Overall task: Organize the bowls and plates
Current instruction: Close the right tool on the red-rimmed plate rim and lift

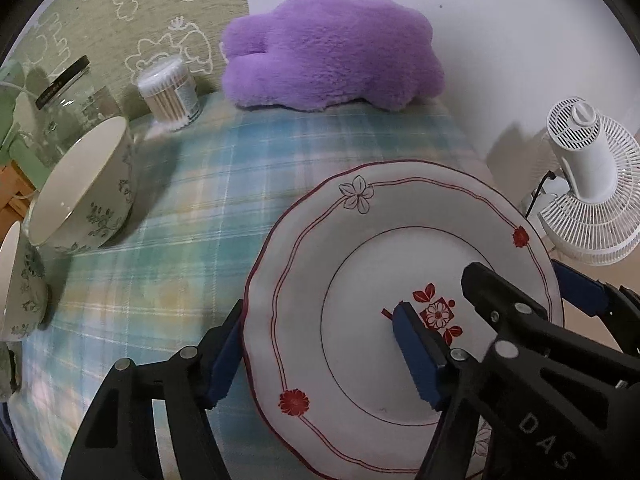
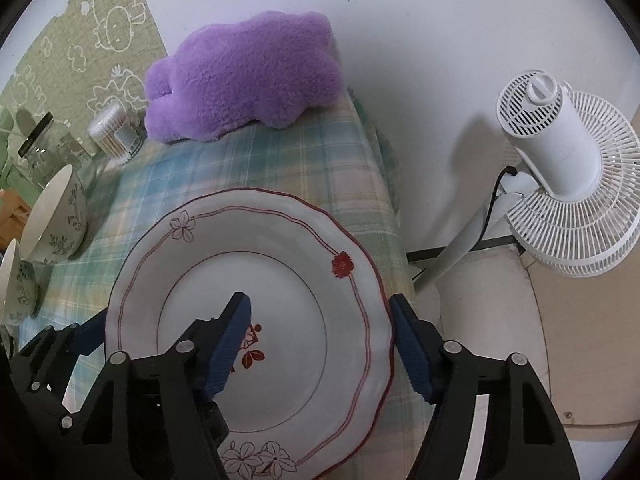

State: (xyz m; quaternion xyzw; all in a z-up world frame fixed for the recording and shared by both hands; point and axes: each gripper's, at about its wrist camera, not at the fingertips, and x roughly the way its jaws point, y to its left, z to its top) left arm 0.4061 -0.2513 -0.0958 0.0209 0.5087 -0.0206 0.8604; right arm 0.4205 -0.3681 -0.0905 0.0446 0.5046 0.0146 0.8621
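**Two grippers straddle opposite edges of a flowered plate**

Black gripper arms with blue pads fill the bottom of both views, closest to the lens. Beneath them lies a blue and green plaid tablecloth (image 1: 224,184), the largest thing in sight, covering the table to its far edge. Against the white wall at the back rests a purple plush cushion (image 1: 332,52). On the cloth near the table's right edge sits the plate (image 1: 360,248), white with a wavy red rim, red flowers and a red motif at its centre.

From the left wrist camera, the left gripper (image 1: 320,356) has one pad outside the plate's left rim and the other over the plate's centre; the jaws stand apart, and whether the outer pad touches the rim cannot be told. The right gripper's black arm crosses this view over the plate's right side. From the right wrist camera, the right gripper (image 2: 320,344) mirrors this, with one pad just beside the right rim and one above the centre, not clamped.

Only the right view shows the white fan (image 2: 560,176) whole, standing past the table. Only the left view shows the floral bowl (image 1: 84,192) large and tilted, with a second floral bowl (image 1: 20,288) nearer, a glass jar (image 1: 60,96) behind it and a tub of cotton swabs (image 1: 170,90).
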